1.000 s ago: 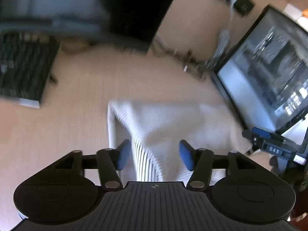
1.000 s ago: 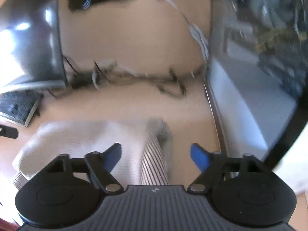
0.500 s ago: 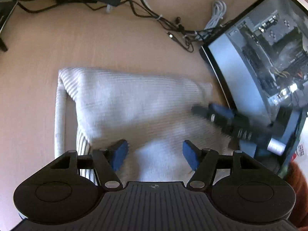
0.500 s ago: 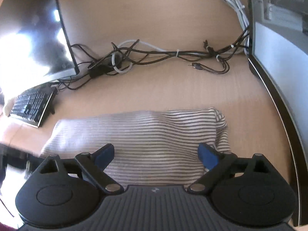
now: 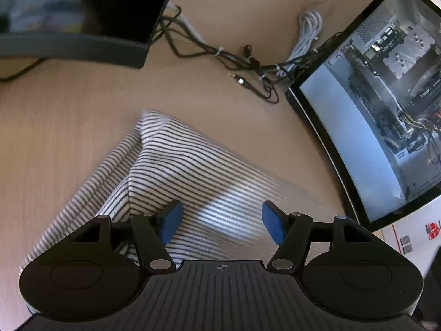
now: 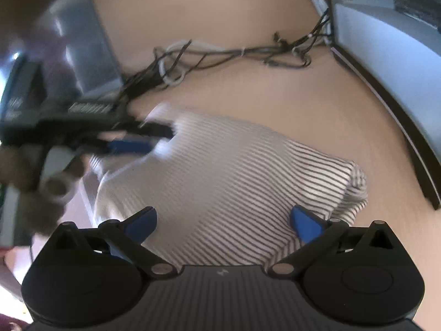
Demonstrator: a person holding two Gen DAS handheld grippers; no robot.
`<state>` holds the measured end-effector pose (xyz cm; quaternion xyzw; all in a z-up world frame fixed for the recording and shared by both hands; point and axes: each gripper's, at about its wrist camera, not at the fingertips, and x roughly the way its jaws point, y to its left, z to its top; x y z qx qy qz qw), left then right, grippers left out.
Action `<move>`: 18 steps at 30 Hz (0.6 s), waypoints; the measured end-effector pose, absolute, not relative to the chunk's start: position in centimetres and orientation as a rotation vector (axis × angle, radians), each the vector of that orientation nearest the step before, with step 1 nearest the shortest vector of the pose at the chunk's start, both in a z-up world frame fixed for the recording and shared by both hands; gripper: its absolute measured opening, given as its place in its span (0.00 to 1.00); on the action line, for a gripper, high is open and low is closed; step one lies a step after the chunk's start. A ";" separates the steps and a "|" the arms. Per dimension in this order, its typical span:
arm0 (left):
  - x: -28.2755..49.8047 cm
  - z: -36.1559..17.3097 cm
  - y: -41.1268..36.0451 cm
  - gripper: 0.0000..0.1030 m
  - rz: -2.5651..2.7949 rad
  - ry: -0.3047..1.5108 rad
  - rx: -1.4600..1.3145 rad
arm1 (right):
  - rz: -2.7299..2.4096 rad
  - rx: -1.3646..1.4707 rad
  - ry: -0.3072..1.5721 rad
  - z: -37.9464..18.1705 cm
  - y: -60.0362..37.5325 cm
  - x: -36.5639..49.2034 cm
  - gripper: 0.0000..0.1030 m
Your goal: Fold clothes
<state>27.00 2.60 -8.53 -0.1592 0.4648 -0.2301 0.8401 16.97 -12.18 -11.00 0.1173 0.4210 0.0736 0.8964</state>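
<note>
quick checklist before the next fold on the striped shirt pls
1. Left gripper open, nothing between its jaws: ok.
2. Right gripper open, nothing between its jaws: ok.
3. Shirt lying flat for folding: not ok, it sits bunched with raised ridges.
4. Bare desk beside the shirt to spread it: ok on its left in the left wrist view.
5. Cables apart from the shirt: ok in the left wrist view.
6. Left gripper touching the shirt corner: cannot tell, it is blurred in the right wrist view.
</note>
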 end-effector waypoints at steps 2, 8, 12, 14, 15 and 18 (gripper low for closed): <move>27.0 -8.4 2.3 0.74 -0.503 0.969 -0.305 | 0.155 0.228 0.891 -10.2 -11.7 16.8 1.00; 23.8 -7.6 3.6 0.80 -0.436 0.955 -0.341 | 0.171 0.096 0.763 -5.6 -12.7 16.5 1.00; 20.5 -7.0 3.3 0.79 -0.428 0.938 -0.364 | 0.101 -0.158 0.740 -6.8 -14.2 19.0 1.00; 19.4 -6.6 2.3 0.75 -0.417 0.928 -0.394 | 0.114 -0.220 0.769 -8.7 -14.9 20.4 1.00; 19.3 -6.5 1.8 0.73 -0.415 0.935 -0.422 | 0.132 -0.243 0.791 -9.8 -15.2 21.0 1.00; 18.6 -7.1 0.0 0.65 -0.376 0.957 -0.465 | 0.222 -0.288 0.806 -12.1 -16.0 21.4 1.00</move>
